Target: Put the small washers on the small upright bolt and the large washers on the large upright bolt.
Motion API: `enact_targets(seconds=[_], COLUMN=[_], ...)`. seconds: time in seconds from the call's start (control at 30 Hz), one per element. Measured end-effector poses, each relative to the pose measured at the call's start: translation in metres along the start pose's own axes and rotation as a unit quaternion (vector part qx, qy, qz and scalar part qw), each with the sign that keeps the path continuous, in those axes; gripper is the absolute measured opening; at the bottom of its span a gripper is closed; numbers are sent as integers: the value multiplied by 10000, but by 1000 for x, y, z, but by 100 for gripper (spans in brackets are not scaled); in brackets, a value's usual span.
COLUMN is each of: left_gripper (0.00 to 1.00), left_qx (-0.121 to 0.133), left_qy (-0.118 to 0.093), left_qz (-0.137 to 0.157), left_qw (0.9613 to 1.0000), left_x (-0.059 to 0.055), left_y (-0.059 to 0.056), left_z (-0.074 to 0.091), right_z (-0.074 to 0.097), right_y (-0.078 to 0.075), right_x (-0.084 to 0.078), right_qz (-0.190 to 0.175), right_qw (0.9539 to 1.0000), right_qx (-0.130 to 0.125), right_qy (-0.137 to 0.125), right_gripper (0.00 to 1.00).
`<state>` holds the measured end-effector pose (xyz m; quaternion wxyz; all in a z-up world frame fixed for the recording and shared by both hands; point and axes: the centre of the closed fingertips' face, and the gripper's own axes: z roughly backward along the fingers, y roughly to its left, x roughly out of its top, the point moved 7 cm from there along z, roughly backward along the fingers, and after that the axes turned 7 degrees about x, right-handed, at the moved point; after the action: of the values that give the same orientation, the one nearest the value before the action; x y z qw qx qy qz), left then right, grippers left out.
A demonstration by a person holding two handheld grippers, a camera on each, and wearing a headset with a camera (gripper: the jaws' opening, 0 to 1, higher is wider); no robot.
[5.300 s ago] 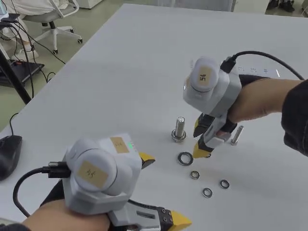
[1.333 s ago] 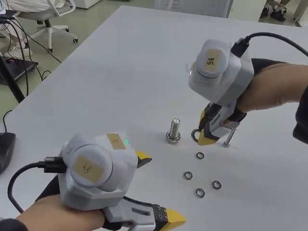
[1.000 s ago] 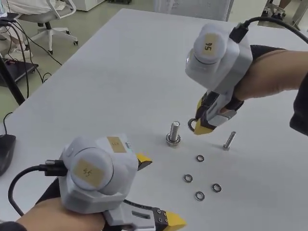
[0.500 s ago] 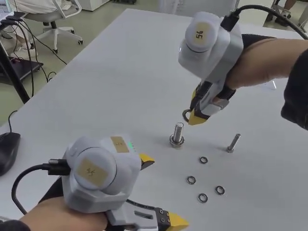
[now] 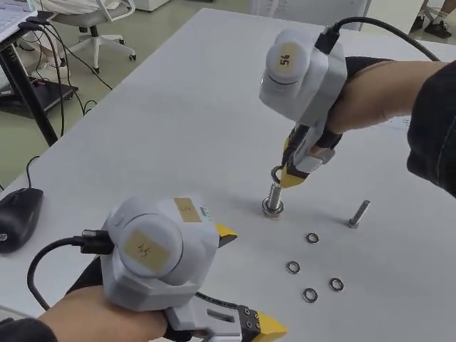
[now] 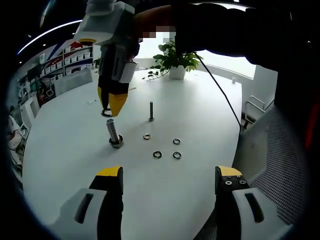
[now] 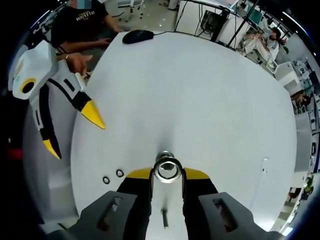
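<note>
Jaws of the left gripper are wide apart and hold nothing. It hangs low over the near edge of the white worktop. A bit past it, four small washers lie flat on the worktop, close to each other but not touching. Past them the large bolt stands up straight on its head. The right gripper points down at it from above. Its jaws are squeezed on a large washer, with one yellow tip on each side of the ring. The washer sits right over the top of the large bolt; I cannot tell if it touches. The small bolt stands to the right of the large bolt, well apart from it. Off to the left, a black mouse rests near the edge of the worktop.
</note>
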<state>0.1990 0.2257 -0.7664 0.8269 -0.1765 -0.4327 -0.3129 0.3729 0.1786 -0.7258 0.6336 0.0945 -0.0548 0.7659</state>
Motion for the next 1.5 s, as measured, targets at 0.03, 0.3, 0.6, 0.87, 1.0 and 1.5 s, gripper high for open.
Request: enact_targets(seconds=[0.03, 0.3, 0.6, 0.87, 1.0, 1.5], left_gripper=[75, 75, 74, 74, 74, 74], left_qx=[-3, 20, 41, 38, 30, 17], left_qy=[4, 4, 2, -1, 5, 23], left_qz=[10, 28, 38, 64, 70, 80], left_qw=[10000, 10000, 10000, 10000, 10000, 10000], left_x=[0, 0, 1, 1, 0, 0], left_y=[0, 1, 2, 2, 2, 1], left_z=[0, 0, 0, 0, 0, 0], right_z=[-1, -8, -14, -20, -22, -38], right_y=[0, -2, -4, -5, -5, -7], right_x=[0, 0, -1, -2, -2, -3], right_qz=[0, 19, 59, 87, 84, 115], right_qw=[10000, 9999, 9997, 9995, 9994, 9989], right_qx=[8, 94, 128, 178, 195, 231], right_qy=[7, 97, 189, 235, 268, 398], right_gripper=[23, 23, 23, 23, 23, 23])
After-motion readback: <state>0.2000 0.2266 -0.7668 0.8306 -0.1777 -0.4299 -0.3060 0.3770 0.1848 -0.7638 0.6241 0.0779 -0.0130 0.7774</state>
